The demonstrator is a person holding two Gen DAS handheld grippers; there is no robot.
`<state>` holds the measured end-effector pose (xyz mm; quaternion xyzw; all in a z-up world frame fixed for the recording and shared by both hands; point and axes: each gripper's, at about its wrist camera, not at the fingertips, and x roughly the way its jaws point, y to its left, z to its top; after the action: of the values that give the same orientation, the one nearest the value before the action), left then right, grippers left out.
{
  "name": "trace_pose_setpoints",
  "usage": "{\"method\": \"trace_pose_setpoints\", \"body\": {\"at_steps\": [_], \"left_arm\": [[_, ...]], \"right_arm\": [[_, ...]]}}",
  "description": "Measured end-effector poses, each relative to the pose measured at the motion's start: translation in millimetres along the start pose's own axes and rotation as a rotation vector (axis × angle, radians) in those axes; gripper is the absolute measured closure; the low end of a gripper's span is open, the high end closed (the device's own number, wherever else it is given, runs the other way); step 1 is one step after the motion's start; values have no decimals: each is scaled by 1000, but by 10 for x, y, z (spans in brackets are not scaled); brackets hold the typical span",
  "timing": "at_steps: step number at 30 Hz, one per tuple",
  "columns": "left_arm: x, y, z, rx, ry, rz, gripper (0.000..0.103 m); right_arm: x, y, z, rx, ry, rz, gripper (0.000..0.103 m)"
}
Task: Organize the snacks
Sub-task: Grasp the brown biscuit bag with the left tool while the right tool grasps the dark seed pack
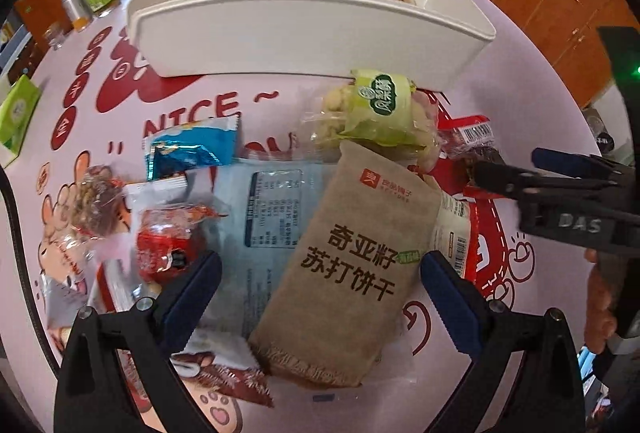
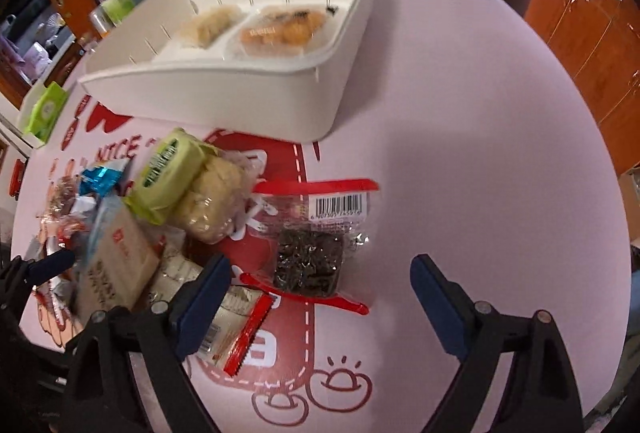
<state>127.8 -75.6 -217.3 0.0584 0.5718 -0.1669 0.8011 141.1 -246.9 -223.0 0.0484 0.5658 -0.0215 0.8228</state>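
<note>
Above the snack pile (image 1: pixel 280 201), both the left gripper (image 1: pixel 320 285) and right gripper (image 2: pixel 320 293) gape.

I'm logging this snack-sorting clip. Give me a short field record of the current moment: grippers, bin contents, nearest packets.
left gripper: open, over the brown cracker pack
right gripper: open, at the dark seaweed packet
white bin: holds two packets, one pale, one orange
green-labelled bag: on the table in front of the bin
table: pink, printed cloth
</note>
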Motion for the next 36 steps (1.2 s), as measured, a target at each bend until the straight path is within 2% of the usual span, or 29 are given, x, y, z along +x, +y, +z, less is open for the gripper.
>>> {"method": "trace_pose_setpoints", "body": {"at_steps": [2,4,6,7,9,11,13,14,19,25,36], "left_arm": [[72,-7,3,4,21,-4,9],[110,-16,0,12,22,10,10],[118,-37,1,26,23,20,11],[118,-44,4,32,21,28,15],[110,-53,0,39,20,49,21],[72,-55,5,38,7,62,41],[39,-71,6,36,6,68,50],[27,-72,7,32,9,66,51],[-30,-28,-4,-8,14,68,52],[-321,-102,-85,-4,-33,94,52],[-987,-247,-85,-16,-138,89,52]], "right_arm": [[83,14,-2,2,14,-9,12],[154,30,-16,2,29,-13,15],[211,31,-26,5,46,-8,19],[229,34,-27,7,53,-8,25],[252,52,-34,-2,55,-21,30],[255,88,-34,-19,57,-33,31],[241,97,-43,-20,54,-26,35],[233,107,-46,-24,52,-20,46],[163,170,-98,-48,52,3,49],[-14,191,-225,-64,49,28,50],[-674,234,-251,-139,-81,75,51]]}}
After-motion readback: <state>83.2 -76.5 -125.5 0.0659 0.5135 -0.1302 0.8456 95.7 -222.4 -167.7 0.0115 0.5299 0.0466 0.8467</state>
